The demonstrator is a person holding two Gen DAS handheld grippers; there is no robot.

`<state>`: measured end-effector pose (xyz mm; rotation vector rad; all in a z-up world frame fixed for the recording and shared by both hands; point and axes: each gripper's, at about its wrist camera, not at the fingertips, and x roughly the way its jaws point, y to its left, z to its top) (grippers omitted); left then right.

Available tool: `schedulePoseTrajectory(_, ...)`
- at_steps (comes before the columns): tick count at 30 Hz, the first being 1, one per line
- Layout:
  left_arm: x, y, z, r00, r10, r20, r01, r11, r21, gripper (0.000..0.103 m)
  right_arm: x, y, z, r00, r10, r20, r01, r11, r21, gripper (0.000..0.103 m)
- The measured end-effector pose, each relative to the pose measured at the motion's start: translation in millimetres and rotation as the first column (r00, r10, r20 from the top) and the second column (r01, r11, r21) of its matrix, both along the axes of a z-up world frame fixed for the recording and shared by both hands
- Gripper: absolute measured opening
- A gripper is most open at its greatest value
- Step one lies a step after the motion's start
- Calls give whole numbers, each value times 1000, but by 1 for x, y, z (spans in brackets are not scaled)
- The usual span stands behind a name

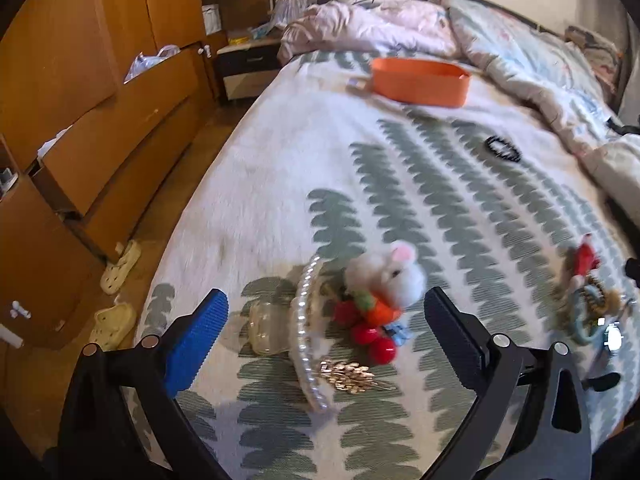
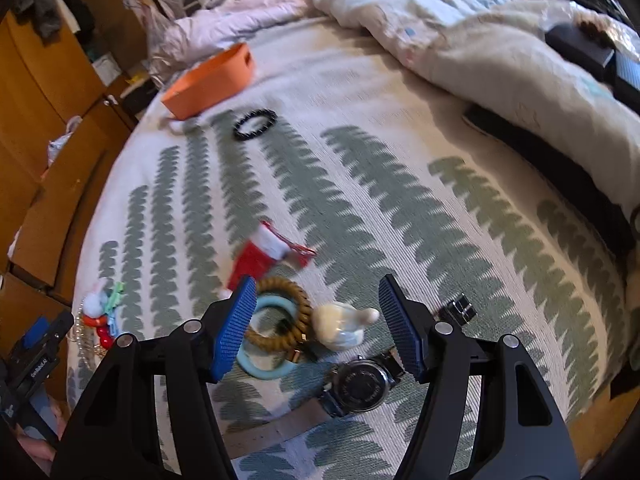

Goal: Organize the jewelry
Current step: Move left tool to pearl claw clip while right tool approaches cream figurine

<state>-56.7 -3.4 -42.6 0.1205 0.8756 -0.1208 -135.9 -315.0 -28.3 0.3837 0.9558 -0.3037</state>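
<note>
Jewelry point(image 1: 344, 344) scattered on bed point(image 1: 280, 184), both grippers spread

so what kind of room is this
Most likely a bedroom: the work surface is a bed with a leaf-patterned cover, a rumpled duvet lies at its head, and a wooden wardrobe and nightstand stand beside it.

Watch point(image 2: 360, 388) nearest — bracelet point(image 2: 255, 124) beyond, box point(image 2: 208, 84) behind.
</note>
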Motion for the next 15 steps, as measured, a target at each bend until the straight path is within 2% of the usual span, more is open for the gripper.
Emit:
schedulePoseTrajectory(3, 6, 0, -11, 1000, 11, -24, -10, 1000, 25, 97, 1, -3, -6, 1000, -12, -24, 12, 1000, 3, 66)
schedulePoseTrajectory(7, 10, -4, -25, 996, -16, -85, 18, 1000, 21, 97, 2, -3, -12, 998, -11, -56, 11, 1000, 3, 66)
schedulePoseTrajectory(10, 9, -8, -30, 997, -20, -81, 24, 998, 57, 97, 5, -4, -18, 997, -10, -76, 10, 1000, 7, 66)
schedulePoseTrajectory(15, 13, -7, -32, 995, -16, -95, 21, 998, 52, 97, 8, -3, -28, 993, 1, -119, 1, 1000, 18, 66)
